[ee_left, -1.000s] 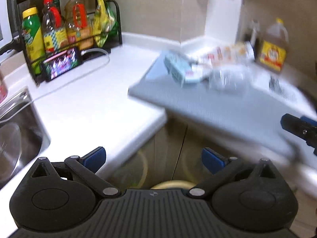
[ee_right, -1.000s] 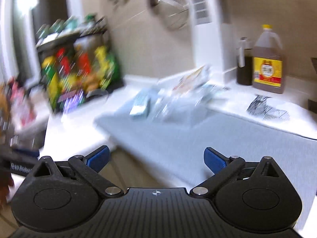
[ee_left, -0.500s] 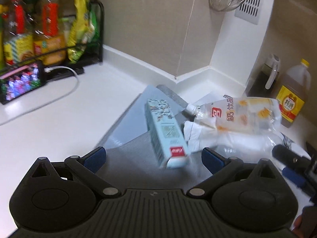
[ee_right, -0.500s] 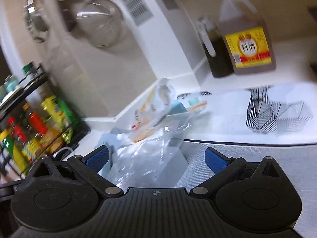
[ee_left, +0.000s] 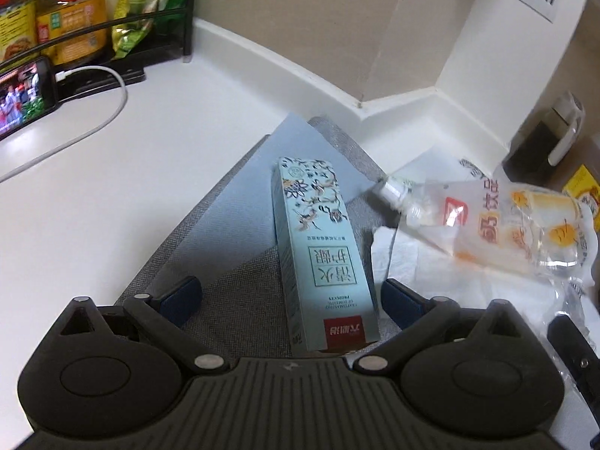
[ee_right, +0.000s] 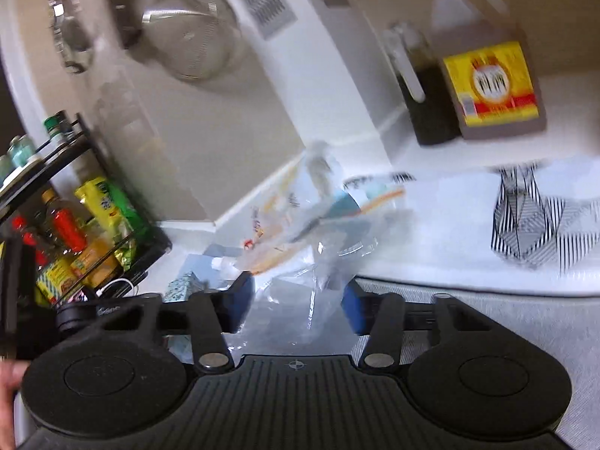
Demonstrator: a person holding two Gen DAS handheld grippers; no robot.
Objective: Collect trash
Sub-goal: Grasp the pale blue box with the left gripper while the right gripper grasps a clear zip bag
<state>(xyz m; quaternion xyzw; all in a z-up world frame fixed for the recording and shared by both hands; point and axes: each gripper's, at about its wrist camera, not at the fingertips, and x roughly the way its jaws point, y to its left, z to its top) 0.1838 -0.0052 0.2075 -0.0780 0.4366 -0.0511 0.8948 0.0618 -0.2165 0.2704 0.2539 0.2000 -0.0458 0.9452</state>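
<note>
A light blue carton (ee_left: 322, 255) lies on the grey mat (ee_left: 210, 225), its near end between the fingers of my left gripper (ee_left: 292, 300), which is open around it without touching. Right of it lie a clear drink pouch (ee_left: 498, 225) and white tissue (ee_left: 405, 258). In the right wrist view my right gripper (ee_right: 296, 307) has its jaws partly closed around crumpled clear plastic (ee_right: 300, 300), with the pouch (ee_right: 285, 225) behind it. The picture is blurred, so contact is unclear.
A black rack of bottles (ee_left: 75, 18) stands far left with a phone (ee_left: 22, 101) and white cable (ee_left: 93, 123). An oil jug (ee_right: 483, 75) and dark bottle (ee_right: 423, 101) stand by the wall. A striped cloth (ee_right: 532, 225) lies at right.
Both grippers moved forward over the mat to the trash. The left now straddles the carton's near end. The right gripper's jaws narrowed around the clear plastic.
</note>
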